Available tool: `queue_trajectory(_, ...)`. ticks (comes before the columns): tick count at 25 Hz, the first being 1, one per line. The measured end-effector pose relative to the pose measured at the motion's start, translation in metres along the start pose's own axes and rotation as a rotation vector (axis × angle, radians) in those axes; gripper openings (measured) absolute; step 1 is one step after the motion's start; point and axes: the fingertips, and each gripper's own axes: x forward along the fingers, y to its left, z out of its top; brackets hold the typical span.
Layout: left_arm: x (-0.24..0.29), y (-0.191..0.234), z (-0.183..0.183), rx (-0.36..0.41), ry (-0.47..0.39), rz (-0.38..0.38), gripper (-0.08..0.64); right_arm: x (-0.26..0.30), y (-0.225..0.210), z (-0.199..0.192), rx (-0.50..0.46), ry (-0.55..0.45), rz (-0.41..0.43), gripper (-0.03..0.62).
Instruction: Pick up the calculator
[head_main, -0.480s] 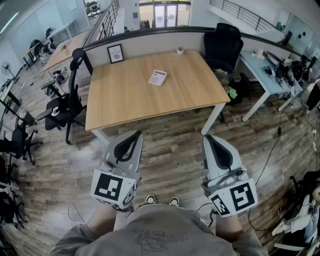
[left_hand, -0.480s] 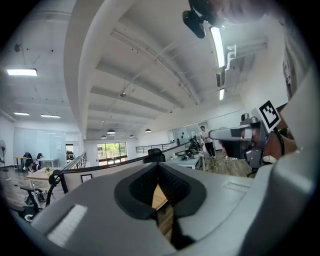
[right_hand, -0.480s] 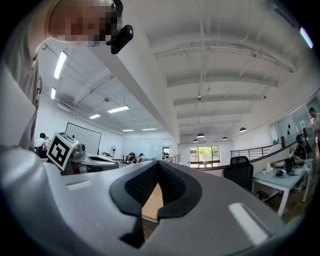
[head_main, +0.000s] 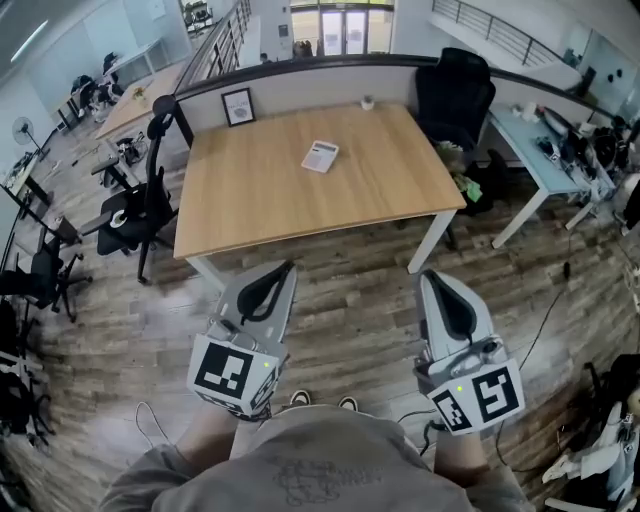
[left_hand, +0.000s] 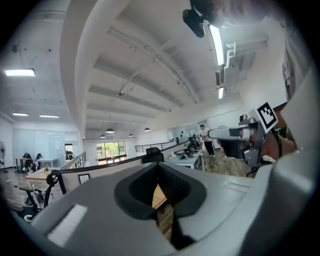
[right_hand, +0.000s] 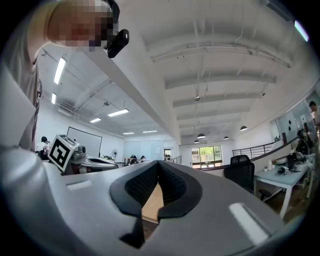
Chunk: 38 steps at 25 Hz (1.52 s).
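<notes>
The calculator (head_main: 320, 156), a small white slab, lies flat on the far middle part of the wooden table (head_main: 250, 200). I stand back from the table's near edge. My left gripper (head_main: 283, 270) and my right gripper (head_main: 432, 277) are held side by side over the wood floor, pointing level toward the table and well short of it. In the left gripper view the left gripper (left_hand: 159, 167) has its jaws closed with nothing between them. The right gripper (right_hand: 159, 165) looks the same in its own view. A sliver of tabletop shows through each pair of pads.
A framed picture (head_main: 238, 107) and a small cup (head_main: 368, 102) stand at the table's far edge against a low partition. Black office chairs stand to the left (head_main: 140, 215) and at the back right (head_main: 452, 92). A light blue desk (head_main: 530, 145) is on the right; cables lie on the floor.
The head view has shifted slightly, so table and grippers sit a little further right in the picture. Both grippers stay shut and side by side.
</notes>
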Motion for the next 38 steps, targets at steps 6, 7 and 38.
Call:
queue_trajectory(6,0.007,-0.024,-0.003,0.005,0.007,0.012,0.002,-0.019,-0.017,-0.015,0.002,0.026,0.038,0.005)
queue_trajectory(7,0.008,-0.028,-0.005,0.002,0.009,0.012,0.002,-0.022,-0.019,-0.019,0.009,0.033,0.046,0.005)
queue_trajectory(38,0.206,0.095,-0.03,-0.09,0.004,-0.032,0.002,0.181,-0.153,-0.097,0.12,0.217,0.016,0.213)
